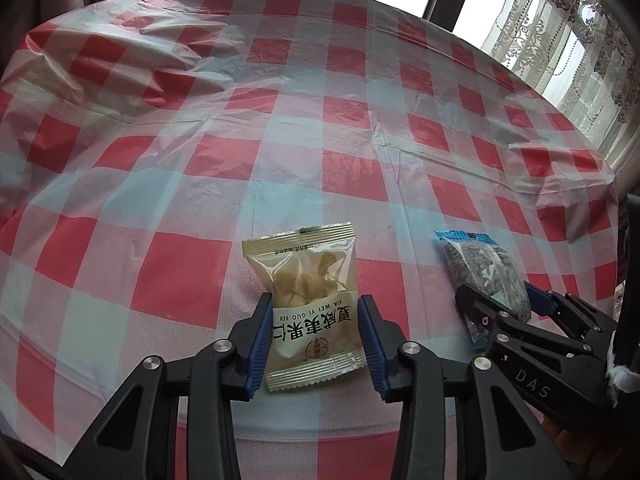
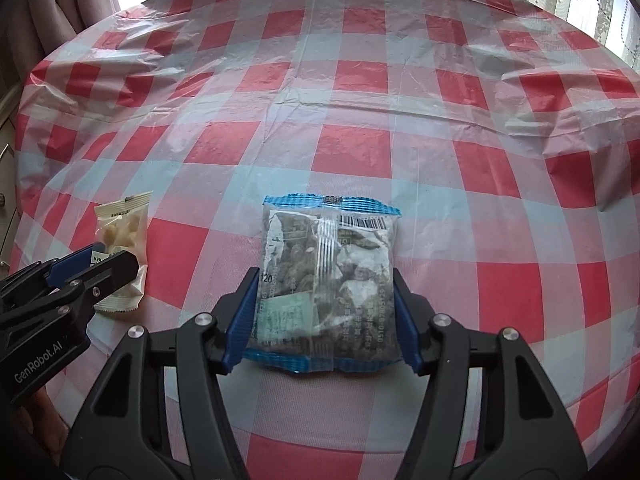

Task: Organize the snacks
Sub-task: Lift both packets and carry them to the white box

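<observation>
Left wrist view: my left gripper [image 1: 316,338] sat narrowed around the cream nut packet [image 1: 308,304], blue pads touching both side edges at its lower half, so I logged it as clamped on the packet. The packet lay flat on the checked tablecloth [image 1: 180,152], near the front edge. Print read "XIA WEI YI GUO REN" with large Chinese characters and a round logo below. I judged it light, crinkly, slippery film, with lumpy nuts inside; side edges at mid-body looked the best hold, not the crimped end seals. The right gripper [image 1: 504,304] showed beside it, over the blue-edged packet [image 1: 484,272]; "DAS" was readable on its body.

Right wrist view: my right gripper [image 2: 324,320] stood at a middling width, pads against both sides of the blue-edged packet [image 2: 328,276], which lay flat on the cloth. Barcode, "120" and a digit string were readable, the rest too small. Soft, clear film, loose dark pieces, likely to sag. The left gripper [image 2: 100,264] carried "GenRobot.AI".
</observation>
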A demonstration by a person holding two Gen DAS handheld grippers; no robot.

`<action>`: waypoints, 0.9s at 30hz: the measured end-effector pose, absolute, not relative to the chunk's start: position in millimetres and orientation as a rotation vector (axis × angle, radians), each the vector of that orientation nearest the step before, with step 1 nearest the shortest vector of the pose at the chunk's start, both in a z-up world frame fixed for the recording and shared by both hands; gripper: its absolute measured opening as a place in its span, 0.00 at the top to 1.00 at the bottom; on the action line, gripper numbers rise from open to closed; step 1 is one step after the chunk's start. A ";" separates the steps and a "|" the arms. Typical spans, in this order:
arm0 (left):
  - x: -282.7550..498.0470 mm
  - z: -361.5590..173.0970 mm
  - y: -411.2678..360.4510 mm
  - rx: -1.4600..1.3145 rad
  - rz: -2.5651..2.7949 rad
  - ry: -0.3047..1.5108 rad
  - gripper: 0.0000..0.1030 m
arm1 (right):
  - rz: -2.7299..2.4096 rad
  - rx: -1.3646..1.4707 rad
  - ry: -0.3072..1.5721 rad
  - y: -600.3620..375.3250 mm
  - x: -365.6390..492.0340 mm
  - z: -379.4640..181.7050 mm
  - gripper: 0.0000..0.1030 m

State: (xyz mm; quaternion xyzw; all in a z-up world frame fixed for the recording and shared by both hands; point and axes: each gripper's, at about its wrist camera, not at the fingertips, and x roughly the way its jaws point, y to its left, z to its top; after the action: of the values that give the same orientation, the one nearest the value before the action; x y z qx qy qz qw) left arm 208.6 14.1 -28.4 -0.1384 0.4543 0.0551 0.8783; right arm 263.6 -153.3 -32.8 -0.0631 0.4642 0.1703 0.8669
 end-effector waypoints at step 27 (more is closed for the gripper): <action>158.6 7.6 -46.1 -0.249 -0.016 0.913 0.60 | 0.288 -0.054 0.901 -223.5 190.5 11.8 0.38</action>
State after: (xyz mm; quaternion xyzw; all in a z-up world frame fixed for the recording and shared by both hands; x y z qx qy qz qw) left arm 158.6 -46.1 7.6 -0.1198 0.4398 -0.0076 0.8901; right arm 190.5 -223.5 11.8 -0.0261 0.4339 0.1387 0.8898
